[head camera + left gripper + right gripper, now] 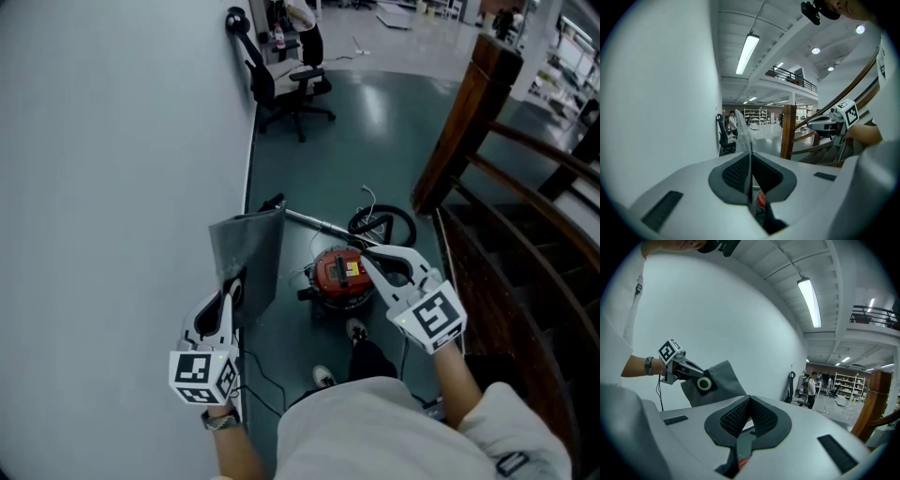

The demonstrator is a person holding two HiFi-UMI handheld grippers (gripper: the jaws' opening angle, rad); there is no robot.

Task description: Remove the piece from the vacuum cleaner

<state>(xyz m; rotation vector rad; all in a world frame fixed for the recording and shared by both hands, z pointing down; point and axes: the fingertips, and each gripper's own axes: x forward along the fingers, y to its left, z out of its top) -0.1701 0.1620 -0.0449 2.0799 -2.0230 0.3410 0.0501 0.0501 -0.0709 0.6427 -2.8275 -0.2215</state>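
A red vacuum cleaner (339,274) sits on the floor below me, its hose (382,223) coiled behind it. My left gripper (234,286) is shut on a grey fabric dust bag (248,258), which it holds up beside the wall, clear of the vacuum. In the left gripper view the bag's thin edge (744,131) runs up from between the closed pads. From the right gripper view the bag (719,380) shows a round collar (704,384), with the left gripper (689,370) clamped beside it. My right gripper (363,255) hovers above the vacuum, shut and empty (749,401).
A plain wall (112,187) runs along the left. A wooden stair post (469,122) and railing stand on the right. A black office chair (286,89) is farther back. My shoes (323,377) and a thin cable (267,389) are on the dark floor.
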